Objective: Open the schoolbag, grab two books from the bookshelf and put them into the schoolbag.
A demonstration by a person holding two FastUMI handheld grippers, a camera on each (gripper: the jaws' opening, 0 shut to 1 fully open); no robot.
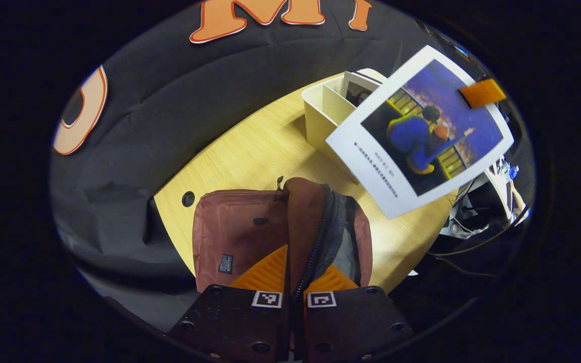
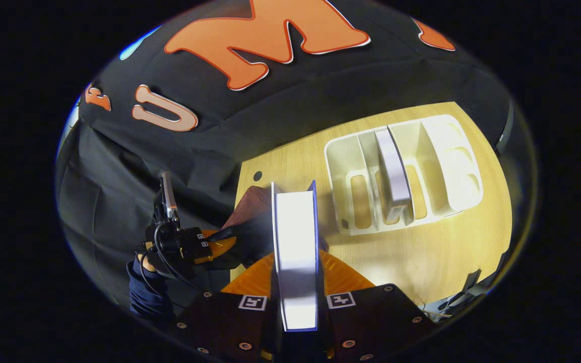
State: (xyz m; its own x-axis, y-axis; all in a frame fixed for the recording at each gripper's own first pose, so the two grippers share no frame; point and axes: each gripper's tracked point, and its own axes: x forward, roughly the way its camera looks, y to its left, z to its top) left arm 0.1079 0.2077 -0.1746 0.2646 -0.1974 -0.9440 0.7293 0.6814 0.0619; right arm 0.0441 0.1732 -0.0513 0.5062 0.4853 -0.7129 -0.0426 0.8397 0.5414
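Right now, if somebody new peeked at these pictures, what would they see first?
Probably the book with the blue picture cover, held up in the air by the right gripper above the wooden table. Next comes the reddish schoolbag below it, its zipped edge pinched by the left gripper. Behind stands the pale bookshelf with one book left upright inside.

We are in a recording booth set up like a study corner: black cloth (image 2: 119, 166) hangs as the wall behind a light wooden desk (image 2: 442, 252) with a cable hole (image 1: 188, 198) near its back edge. 1 white divided bookshelf (image 2: 452, 166) sits toward a far corner, and loose cables (image 1: 464, 227) trail past the desk's side edge.
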